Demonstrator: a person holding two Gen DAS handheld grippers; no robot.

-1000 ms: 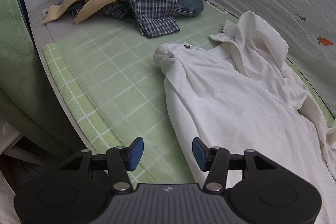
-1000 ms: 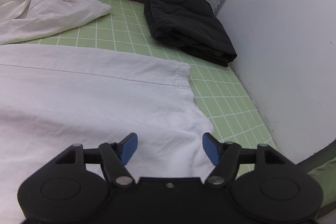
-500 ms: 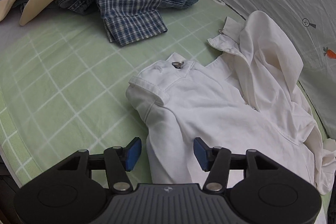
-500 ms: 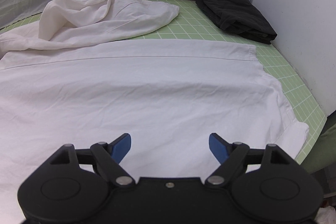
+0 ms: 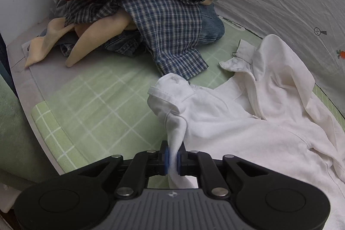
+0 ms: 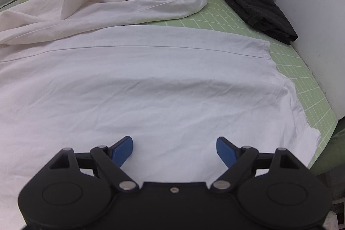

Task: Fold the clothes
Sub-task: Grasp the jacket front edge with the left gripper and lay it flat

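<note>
White shirt (image 5: 248, 128) lies spread across the green checked mat (image 5: 90, 100), collar toward the heap of clothes (image 5: 138, 5) at its far corner. Left gripper (image 5: 172, 160) is closing, pinching a shirt fold. Right gripper (image 6: 174, 149), jaws spreading wider, hovers over the shirt's body with nothing gripped.

Lighting: soft, even, indoor; source not visible. Shadows faint, short, diffuse under clothes pile (image 5: 138, 3) and in folds of white shirt (image 6: 151, 83). No hard glare; white fabric near overexposure, weave detail washed out. Strong fisheye distortion: grid lines of green mat (image 5: 103, 100) curve, dark vignette in corners. Focus acceptable at centre, softer toward edges; slight motion blur.
</note>
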